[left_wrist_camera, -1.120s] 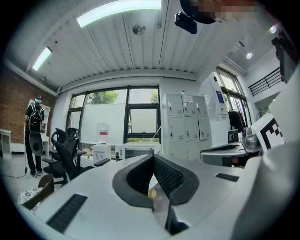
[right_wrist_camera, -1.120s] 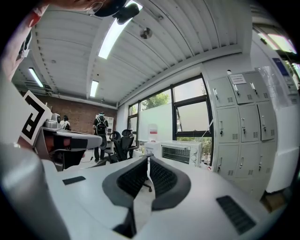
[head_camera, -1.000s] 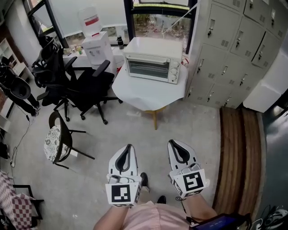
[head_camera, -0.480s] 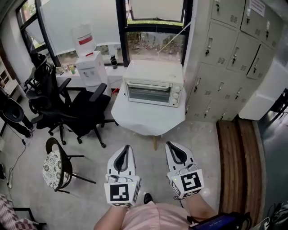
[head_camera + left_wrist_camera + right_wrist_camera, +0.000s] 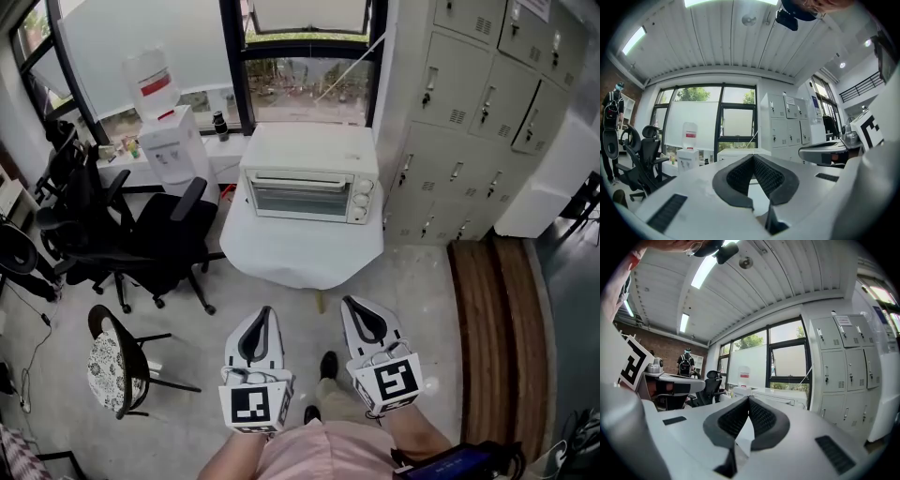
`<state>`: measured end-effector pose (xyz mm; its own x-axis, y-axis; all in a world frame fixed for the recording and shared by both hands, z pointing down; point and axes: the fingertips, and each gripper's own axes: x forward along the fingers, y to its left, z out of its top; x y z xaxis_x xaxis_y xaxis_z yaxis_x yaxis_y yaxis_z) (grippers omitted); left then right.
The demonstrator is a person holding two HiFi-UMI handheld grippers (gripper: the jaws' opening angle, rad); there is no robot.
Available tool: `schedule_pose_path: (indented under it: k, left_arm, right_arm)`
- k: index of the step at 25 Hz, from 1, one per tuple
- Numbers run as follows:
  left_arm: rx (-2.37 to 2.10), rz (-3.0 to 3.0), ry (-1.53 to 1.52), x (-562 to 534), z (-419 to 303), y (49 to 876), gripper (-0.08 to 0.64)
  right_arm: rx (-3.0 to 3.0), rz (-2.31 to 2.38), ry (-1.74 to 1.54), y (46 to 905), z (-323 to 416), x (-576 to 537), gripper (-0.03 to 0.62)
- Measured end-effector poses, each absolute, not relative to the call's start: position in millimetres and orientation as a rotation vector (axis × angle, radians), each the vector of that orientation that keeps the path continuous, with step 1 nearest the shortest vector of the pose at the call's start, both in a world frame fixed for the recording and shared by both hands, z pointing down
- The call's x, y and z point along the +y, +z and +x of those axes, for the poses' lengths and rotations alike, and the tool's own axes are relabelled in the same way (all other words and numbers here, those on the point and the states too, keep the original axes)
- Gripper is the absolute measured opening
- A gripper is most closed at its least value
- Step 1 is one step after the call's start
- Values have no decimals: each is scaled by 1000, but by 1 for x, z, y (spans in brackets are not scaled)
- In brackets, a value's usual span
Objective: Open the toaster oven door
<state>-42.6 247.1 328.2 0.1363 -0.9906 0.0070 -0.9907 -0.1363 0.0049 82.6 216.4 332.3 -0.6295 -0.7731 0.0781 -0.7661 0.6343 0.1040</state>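
Jaws first: my left gripper point(image 5: 752, 157) has its pads point(image 5: 738, 176) pressed tip to tip with nothing between them, and my right gripper point(image 5: 749, 399) is the same. Both are closed and empty, held side by side low in front of me, over the floor point(image 5: 412, 281). Well ahead, the oven point(image 5: 309, 150) sits on a white-draped table point(image 5: 300, 255) under the window, its door point(image 5: 293, 200) shut, with the handle point(image 5: 292, 178) along the door's top edge and knobs point(image 5: 360, 199) right of the glass. Lockers point(image 5: 459, 141) stand to its right, office chairs point(image 5: 155, 246) and a water cooler point(image 5: 167, 150) to its left.

Risks, as I judge them: closed jaws cannot take the handle, so arriving without parting them would mean a knock on the glass, not a grip. The oven rests on loose cloth — a pull aimed straight outward, rather than down along the door's swing, could drag it toward the table edge. A reach too far right would meet the knobs. The hanging cloth sits at leg height on the approach, and a snag there could shift everything.
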Motion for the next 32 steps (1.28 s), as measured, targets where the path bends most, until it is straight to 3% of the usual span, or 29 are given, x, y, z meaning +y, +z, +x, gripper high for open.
schedule_pose_path:
  k: [20, 32]
  left_arm:
    - [-1976, 2353, 142, 24, -37, 363, 12]
    - [-2027, 2354, 153, -39, -43, 343, 12]
  right_arm:
    - [-2711, 1313, 77, 370, 90, -5, 3]
    - [-2795, 1265, 7, 345, 78, -79, 5]
